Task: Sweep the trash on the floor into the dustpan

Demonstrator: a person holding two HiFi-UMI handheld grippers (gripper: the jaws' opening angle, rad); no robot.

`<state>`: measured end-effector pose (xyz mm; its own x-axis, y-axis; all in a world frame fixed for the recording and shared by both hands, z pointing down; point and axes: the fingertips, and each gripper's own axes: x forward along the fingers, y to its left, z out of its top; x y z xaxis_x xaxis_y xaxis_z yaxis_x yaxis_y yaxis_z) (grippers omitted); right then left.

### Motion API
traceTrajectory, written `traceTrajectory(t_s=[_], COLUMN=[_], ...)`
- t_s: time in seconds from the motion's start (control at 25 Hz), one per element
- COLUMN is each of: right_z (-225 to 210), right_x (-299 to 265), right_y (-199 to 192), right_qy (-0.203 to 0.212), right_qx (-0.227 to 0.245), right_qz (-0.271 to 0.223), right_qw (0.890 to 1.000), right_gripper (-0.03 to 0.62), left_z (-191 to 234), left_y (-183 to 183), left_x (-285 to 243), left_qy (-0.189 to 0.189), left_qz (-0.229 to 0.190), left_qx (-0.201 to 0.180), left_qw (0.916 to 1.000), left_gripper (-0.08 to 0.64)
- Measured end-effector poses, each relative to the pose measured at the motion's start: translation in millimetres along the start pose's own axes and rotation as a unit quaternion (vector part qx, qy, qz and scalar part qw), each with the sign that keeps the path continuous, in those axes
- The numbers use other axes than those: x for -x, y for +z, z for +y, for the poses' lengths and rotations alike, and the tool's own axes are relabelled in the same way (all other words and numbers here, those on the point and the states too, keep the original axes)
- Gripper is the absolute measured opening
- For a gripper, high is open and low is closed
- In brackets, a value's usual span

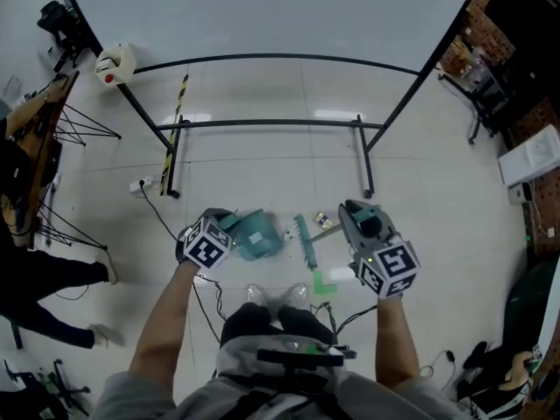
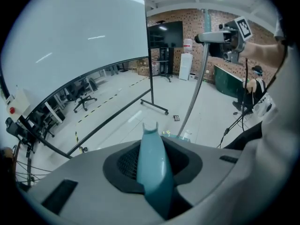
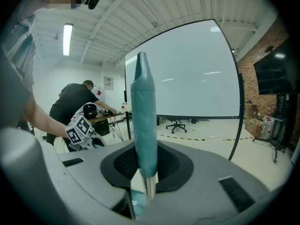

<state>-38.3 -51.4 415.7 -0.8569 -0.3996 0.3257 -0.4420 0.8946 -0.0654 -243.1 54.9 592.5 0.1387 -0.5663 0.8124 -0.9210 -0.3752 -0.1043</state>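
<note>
Head view: The left tool [image 1: 220,227] is shut tight on the handle of the blue-green dustpan [image 1: 255,236]. The dustpan is low down by the floor [image 1: 262,160], in front of the person's feet. I cannot tell if it touches the floor. The right tool [image 1: 356,216] is gripping the broom [image 1: 304,241]. The broom's green brush is just to the right of the dustpan. Little bits of trash [image 1: 321,220] lie on the floor close to the brush. A green bent piece [image 1: 322,282] lies nearer the feet. Behind it all stands a big white board [image 1: 262,16] on a black frame.

Left gripper view: The dustpan's handle sits between the two jaws, and they press on it from both sides. Past it, bits of trash lie on the pale floor. The right tool is high up at the top right. The broom's silver pole [image 2: 196,86] runs down from it.

Right gripper view: The broom's blue-green grip stands up between the two jaws, and they squeeze it. A bit of silver pole shows under the grip. The left tool is low at the left. A person in black [image 3: 75,102] stands behind it.
</note>
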Motion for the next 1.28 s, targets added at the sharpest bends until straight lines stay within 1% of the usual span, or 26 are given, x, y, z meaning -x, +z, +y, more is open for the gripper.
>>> traceTrajectory(t_s=[0.08, 0.2, 0.32, 0.44, 0.56, 0.64, 0.72, 0.8, 0.88, 1.0, 1.08, 1.2, 1.28], right_z=[-13.5, -26.5, -43.0, -58.2, -57.5, -47.4, -36.1, -24.3, -12.5, 2.9, 14.2, 33.6, 42.1], right_x=[-2.3, -7.6, -9.2, -12.8, -25.5, -37.9, -50.1, -62.0, -73.7, -89.4, -99.6, -114.3, -119.7], right_y=[-15.1, -46.3, -81.2, -115.3, -146.0, -163.1, -175.8, -184.7, -188.3, -185.7, -180.3, -165.7, -156.0], right_qy=[-0.016, -0.054, -0.104, -0.153, -0.176, -0.174, -0.166, -0.153, -0.139, -0.112, -0.090, -0.056, -0.047], right_qx=[-0.001, -0.014, -0.017, -0.029, -0.050, -0.062, -0.073, -0.085, -0.107, -0.144, -0.157, -0.165, -0.166], right_qz=[0.004, 0.015, 0.032, 0.042, 0.050, 0.057, 0.062, 0.064, 0.058, 0.042, 0.030, 0.018, 0.014], right_qw=[1.000, 0.998, 0.994, 0.987, 0.982, 0.981, 0.982, 0.982, 0.983, 0.982, 0.983, 0.985, 0.985], right_gripper=[0.049, 0.051, 0.051, 0.052, 0.051, 0.052, 0.060, 0.060, 0.060, 0.061, 0.061, 0.060, 0.060], left_z=[-0.9, -5.8, -12.2, -13.6, -14.0, -12.4, -10.5, -8.3, -5.2, -3.2, -3.5, 0.7, 6.6], left_y=[1.3, -6.3, -7.7, -2.3, 2.3, 3.6, 7.0, 10.7, 13.2, 14.9, 14.6, 13.2, 10.7], left_x=[-13.2, -32.5, -50.8, -65.0, -73.5, -76.9, -80.1, -82.7, -84.6, -87.0, -87.9, -88.6, -85.5], left_qy=[-0.015, -0.039, -0.067, -0.089, -0.105, -0.113, -0.117, -0.120, -0.122, -0.124, -0.126, -0.127, -0.128], left_qz=[0.008, 0.027, 0.036, 0.034, 0.030, 0.030, 0.031, 0.030, 0.028, 0.026, 0.027, 0.027, 0.024], left_qx=[-0.022, -0.060, -0.100, -0.135, -0.164, -0.172, -0.171, -0.170, -0.170, -0.167, -0.162, -0.161, -0.163], left_qw=[0.9996, 0.9970, 0.9921, 0.9863, 0.9803, 0.9782, 0.9779, 0.9778, 0.9776, 0.9778, 0.9782, 0.9784, 0.9780], left_gripper=[0.103, 0.103, 0.103, 0.101, 0.102, 0.102, 0.101, 0.103, 0.101, 0.101, 0.102, 0.103, 0.103])
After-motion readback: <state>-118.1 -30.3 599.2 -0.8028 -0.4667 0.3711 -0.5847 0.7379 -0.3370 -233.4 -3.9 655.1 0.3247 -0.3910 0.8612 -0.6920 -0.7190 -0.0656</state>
